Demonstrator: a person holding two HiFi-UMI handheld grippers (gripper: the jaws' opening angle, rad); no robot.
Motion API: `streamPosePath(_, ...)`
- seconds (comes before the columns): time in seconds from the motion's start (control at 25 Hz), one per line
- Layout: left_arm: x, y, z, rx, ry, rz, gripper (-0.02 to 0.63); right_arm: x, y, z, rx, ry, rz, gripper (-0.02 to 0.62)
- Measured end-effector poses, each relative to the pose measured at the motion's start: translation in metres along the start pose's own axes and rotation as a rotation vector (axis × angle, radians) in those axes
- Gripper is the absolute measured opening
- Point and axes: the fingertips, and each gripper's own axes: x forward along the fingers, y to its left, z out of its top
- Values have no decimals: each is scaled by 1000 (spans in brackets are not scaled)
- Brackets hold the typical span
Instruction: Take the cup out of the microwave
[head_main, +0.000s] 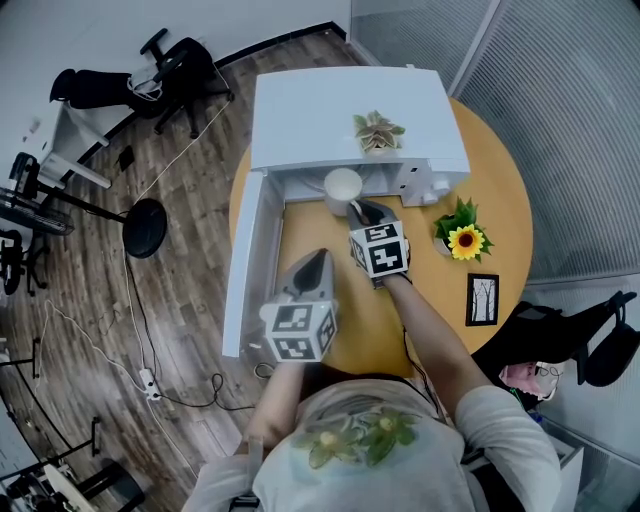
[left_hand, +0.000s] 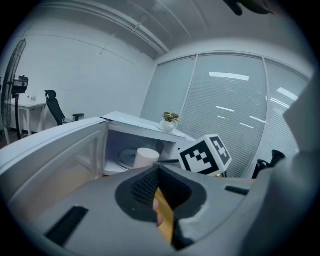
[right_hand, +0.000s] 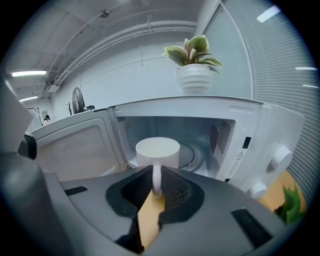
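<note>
A white cup (head_main: 342, 188) hangs at the mouth of the open white microwave (head_main: 350, 110), in front of the glass turntable (right_hand: 197, 155). My right gripper (head_main: 360, 208) is shut on the cup's handle (right_hand: 156, 181), which stands upright between the pads. The cup (right_hand: 157, 150) is upright, its rim towards the camera. My left gripper (head_main: 318, 255) hovers over the table beside the swung-out microwave door (head_main: 250, 260), nearer to me than the cup (left_hand: 146, 157). Its jaws are together with nothing in them.
A small potted plant (head_main: 378, 133) stands on top of the microwave. On the round wooden table (head_main: 500, 190) to the right are a sunflower pot (head_main: 464, 238) and a small picture frame (head_main: 482, 299). The open door walls off the left side.
</note>
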Motion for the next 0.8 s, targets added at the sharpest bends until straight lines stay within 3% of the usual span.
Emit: streamPosePath(0.8, -3, -16, 1, 30, 10, -15, 5, -69, 6, -8, -21, -50, 42, 61)
